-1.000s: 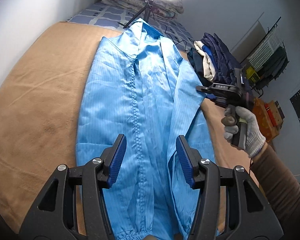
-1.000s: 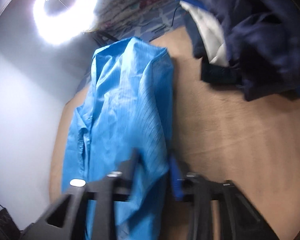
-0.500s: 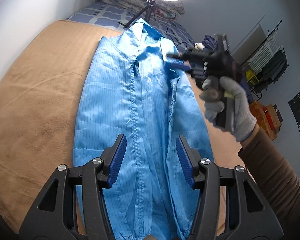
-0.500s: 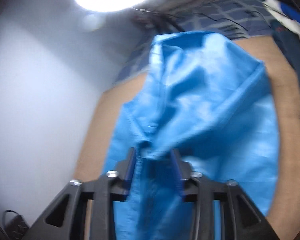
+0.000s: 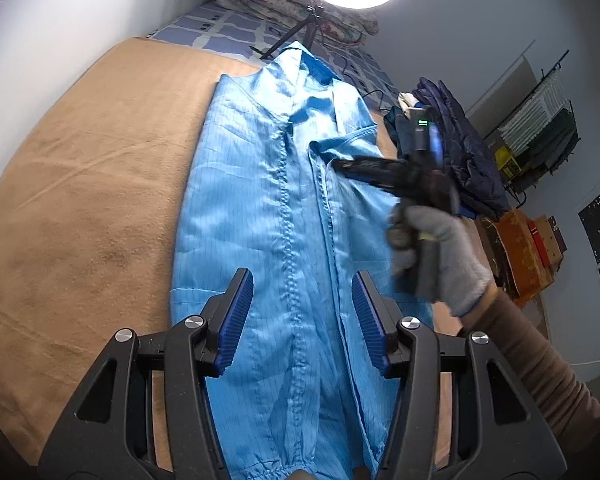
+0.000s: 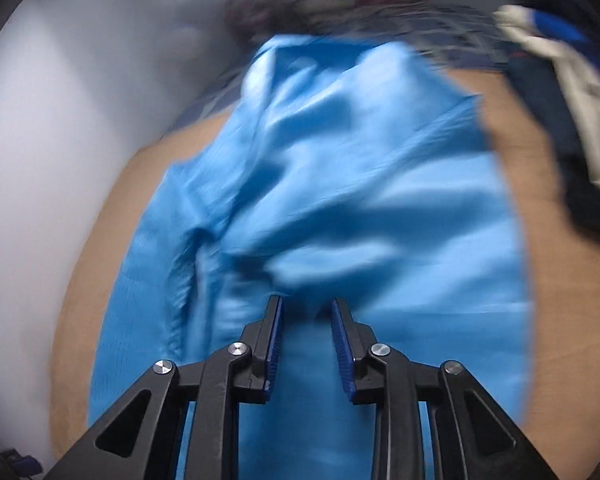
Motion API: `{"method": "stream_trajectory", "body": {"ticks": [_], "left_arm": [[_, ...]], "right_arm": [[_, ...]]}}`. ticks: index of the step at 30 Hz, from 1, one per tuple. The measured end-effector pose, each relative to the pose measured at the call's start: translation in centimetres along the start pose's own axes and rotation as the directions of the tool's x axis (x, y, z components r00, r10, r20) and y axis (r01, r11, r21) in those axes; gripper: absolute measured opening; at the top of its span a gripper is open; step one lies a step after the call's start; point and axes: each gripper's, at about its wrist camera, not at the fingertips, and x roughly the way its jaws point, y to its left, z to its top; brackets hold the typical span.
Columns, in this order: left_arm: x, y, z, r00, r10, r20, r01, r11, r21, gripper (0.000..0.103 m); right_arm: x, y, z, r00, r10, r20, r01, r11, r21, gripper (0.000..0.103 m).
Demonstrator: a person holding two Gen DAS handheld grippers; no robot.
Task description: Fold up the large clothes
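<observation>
Glossy, smooth light-blue cloth coat point(image 5: 268, 208) with fine pinstripes, matt fuzzy tan blanket point(image 5: 80, 200) on the bed, ribbed blue rubbery pads on matt black plastic fingers point(image 5: 236, 312), knitted grey glove point(image 5: 448, 260)

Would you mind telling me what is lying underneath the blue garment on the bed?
The blue garment lies spread on a tan blanket, which shows along both its sides. Beyond its collar a blue checked sheet appears. Whatever sits directly beneath the fabric is covered and cannot be seen.

light blue coat point(image 5: 276, 208) with thin dark pinstripes on a tan blanket point(image 5: 84, 184), blue ribbed pads point(image 5: 236, 316) on black gripper frames, grey knit glove point(image 5: 448, 256), brown sleeve point(image 5: 540, 364), navy clothes pile point(image 5: 456, 140), blue-white checked bedding point(image 5: 220, 28).
</observation>
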Motion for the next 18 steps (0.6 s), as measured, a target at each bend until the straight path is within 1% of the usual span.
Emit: {"method": "stream_trajectory", "body": {"ticks": [1, 3, 4, 5, 6, 7, 8, 9, 11, 13, 15, 16, 18], "left_arm": [[0.0, 0.2, 0.0, 1.0, 0.0, -0.003, 0.0, 1.0, -0.007, 0.052], [-0.2, 0.5, 0.0, 1.0, 0.003, -0.004, -0.003, 1.0, -0.015, 0.052], [-0.3, 0.6, 0.0, 1.0, 0.003, -0.002, -0.003, 1.0, -0.015, 0.052], [-0.5, 0.7, 0.0, 1.0, 0.002, -0.002, -0.002, 1.0, -0.011, 0.052], [-0.6, 0.7, -0.2, 1.0, 0.002, -0.001, -0.002, 1.0, -0.008, 0.052], [-0.7, 0.9, -0.2, 1.0, 0.004, 0.001, -0.004, 1.0, -0.007, 0.052], [-0.7, 1.0, -0.3, 1.0, 0.006, 0.0, -0.006, 1.0, -0.007, 0.052], [-0.9, 1.2, -0.4, 1.0, 0.007, -0.001, -0.007, 1.0, -0.009, 0.052], [-1.2, 1.5, -0.8, 1.0, 0.0, -0.008, 0.0, 1.0, -0.008, 0.052], [-1.7, 1.7, -1.5, 1.0, -0.004, -0.014, 0.004, 1.0, 0.007, 0.052], [-2.1, 2.0, -2.3, 1.0, 0.013, -0.012, -0.013, 1.0, 0.027, 0.052], [-2.3, 2.3, -2.8, 1.0, 0.024, -0.019, -0.024, 0.999, 0.035, 0.052], [-2.4, 3.3, -3.6, 0.999, 0.031, -0.033, -0.03, 0.999, 0.028, 0.056]], "right_arm": [[1.0, 1.5, -0.3, 0.999, -0.033, -0.016, 0.032, 0.998, -0.05, 0.026], [1.0, 3.1, -0.5, 0.995, -0.105, 0.0, 0.104, 0.985, -0.141, 0.026], [0.5, 3.2, -0.5, 0.997, -0.08, -0.006, 0.078, 0.986, -0.145, 0.026], [-0.7, 2.9, -0.6, 1.0, -0.022, -0.004, 0.021, 0.993, -0.119, 0.026], [-1.8, 2.5, -0.7, 1.0, 0.017, 0.006, -0.017, 0.995, -0.098, 0.027], [-3.4, 2.1, -0.9, 0.998, 0.05, 0.025, -0.048, 0.996, -0.08, 0.027], [-5.7, 1.6, -1.5, 0.997, 0.059, 0.058, -0.054, 0.996, -0.073, 0.029], [-7.3, 1.4, -2.1, 0.995, 0.048, 0.084, -0.042, 0.996, -0.077, 0.033], [-11.7, 1.0, -4.0, 0.988, 0.03, 0.154, -0.016, 0.995, -0.094, 0.034], [-15.5, 0.5, -6.2, 0.978, 0.008, 0.207, 0.011, 0.996, -0.091, 0.037], [-18.6, -0.2, -8.5, 0.975, -0.005, 0.224, 0.021, 0.997, -0.069, 0.05], [-20.0, -0.6, -10.0, 0.975, -0.01, 0.222, 0.022, 0.998, -0.054, 0.052], [-21.5, -1.0, -12.2, 0.98, -0.022, 0.196, 0.03, 0.999, -0.038, 0.052]]}}
